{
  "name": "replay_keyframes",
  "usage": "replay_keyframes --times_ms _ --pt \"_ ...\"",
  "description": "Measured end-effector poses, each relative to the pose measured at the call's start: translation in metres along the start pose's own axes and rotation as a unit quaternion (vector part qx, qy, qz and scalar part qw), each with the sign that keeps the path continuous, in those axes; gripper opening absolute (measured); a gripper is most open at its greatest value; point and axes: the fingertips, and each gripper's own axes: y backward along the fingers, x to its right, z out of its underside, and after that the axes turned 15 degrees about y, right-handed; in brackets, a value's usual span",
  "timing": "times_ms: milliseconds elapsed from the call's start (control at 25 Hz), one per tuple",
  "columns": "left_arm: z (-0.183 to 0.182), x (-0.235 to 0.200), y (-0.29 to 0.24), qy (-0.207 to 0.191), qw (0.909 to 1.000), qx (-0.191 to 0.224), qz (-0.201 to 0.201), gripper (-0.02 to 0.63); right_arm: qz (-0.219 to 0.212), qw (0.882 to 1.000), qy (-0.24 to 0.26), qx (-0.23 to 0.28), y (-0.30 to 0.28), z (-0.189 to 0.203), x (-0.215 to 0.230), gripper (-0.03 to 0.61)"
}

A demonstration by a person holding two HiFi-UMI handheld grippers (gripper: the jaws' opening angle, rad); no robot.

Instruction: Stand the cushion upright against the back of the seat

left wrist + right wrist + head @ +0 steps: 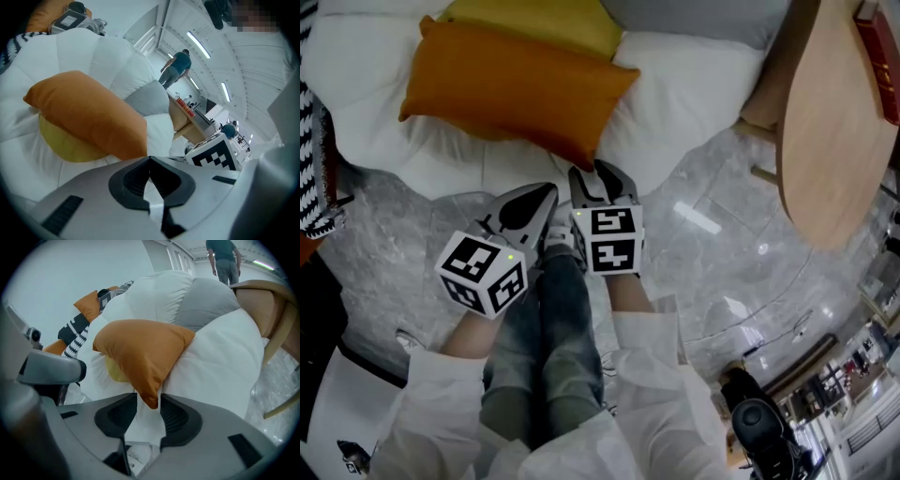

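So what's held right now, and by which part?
Nothing is held. The right hand-held gripper is open with the corner of the orange cushion loose between its jaws; the left hand-held gripper is shut on nothing.

The head view looks steeply down from above the person's legs onto the left gripper (547, 195), right gripper (598, 174), seat (703, 80) and cushion (511, 89); each gripper view sits low before the seat, facing along its own jaws, close to the cushion; all three share cushion and seat
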Motion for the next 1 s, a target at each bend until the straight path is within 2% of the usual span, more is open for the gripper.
replay_keyframes --times_ms 160,280,400,520,680,1000 --pt "-0.001 0.006 0.000 -0.012 0.9999 -0.005 0.005 0.007 0.009 1.000 0.009 -0.004 -0.003 -0.002 0.001 0.150" --pt "-0.002 0.010 0.002 -0.014 0.9998 -0.004 0.012 0.008 0.013 1.000 0.014 -0.006 -0.002 -0.006 -0.001 0.084" --pt "-0.004 0.014 0.004 -0.014 0.9998 -0.002 0.016 0.008 0.013 1.000 0.008 0.002 0.003 -0.014 -0.003 0.044" --pt "-0.008 0.017 0.005 -0.017 0.9997 0.002 0.018 0.007 0.012 1.000 -0.002 0.018 0.009 -0.023 -0.001 0.038" --pt "-0.019 0.022 0.009 -0.026 0.9993 0.005 0.026 0.008 0.016 0.999 0.010 0.040 0.021 -0.039 -0.003 0.035" --pt "-0.042 0.047 0.025 -0.046 0.9984 0.008 0.033 0.008 -0.013 0.997 0.022 0.071 0.048 -0.073 -0.018 0.032"
